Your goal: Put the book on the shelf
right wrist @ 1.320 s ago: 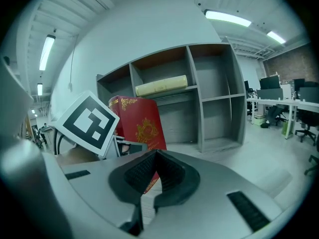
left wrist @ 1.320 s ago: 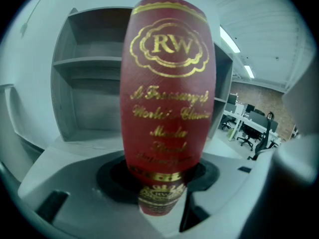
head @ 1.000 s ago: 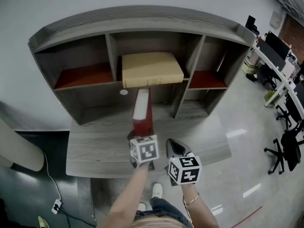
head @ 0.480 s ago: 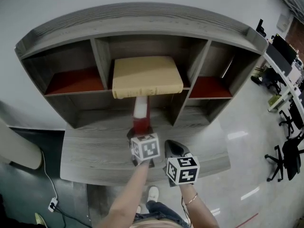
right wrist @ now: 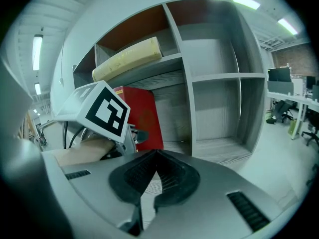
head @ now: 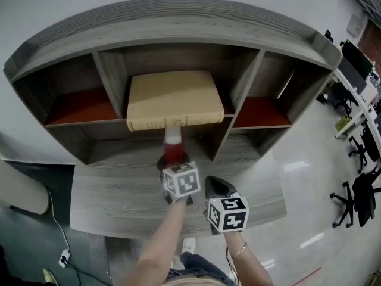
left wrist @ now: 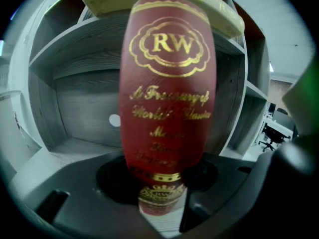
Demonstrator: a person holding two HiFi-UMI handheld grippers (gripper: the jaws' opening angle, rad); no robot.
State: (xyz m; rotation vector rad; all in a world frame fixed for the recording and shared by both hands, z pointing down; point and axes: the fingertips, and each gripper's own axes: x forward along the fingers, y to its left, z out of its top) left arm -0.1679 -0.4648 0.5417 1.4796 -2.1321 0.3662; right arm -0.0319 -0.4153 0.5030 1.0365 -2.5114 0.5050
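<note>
The left gripper (left wrist: pixel 162 183) is clamped on the foot of the red hardback book with gold lettering (left wrist: pixel 167 83), long axis upright, spine toward the jaws. Straight ahead of the jaws opens the middle lower bay of the grey wooden shelf (head: pixel 178 28), beneath a flat-lying cream book (head: pixel 171 100). The right gripper (right wrist: pixel 149 183), jaws together on nothing, hangs just to the right.

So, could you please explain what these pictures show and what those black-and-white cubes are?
No robot here: a person holds a hand tool with tongs in each hand, and the marker cubes are part of those tools. One picture comes from a camera on the person's head, looking down; the other two ride on each tool and look along its tongs. The left tongs are shut on a red book, held upright before the grey shelf unit, which stands on a grey table. A cream book lies flat in the upper middle compartment. The right tongs are shut and empty.
</note>
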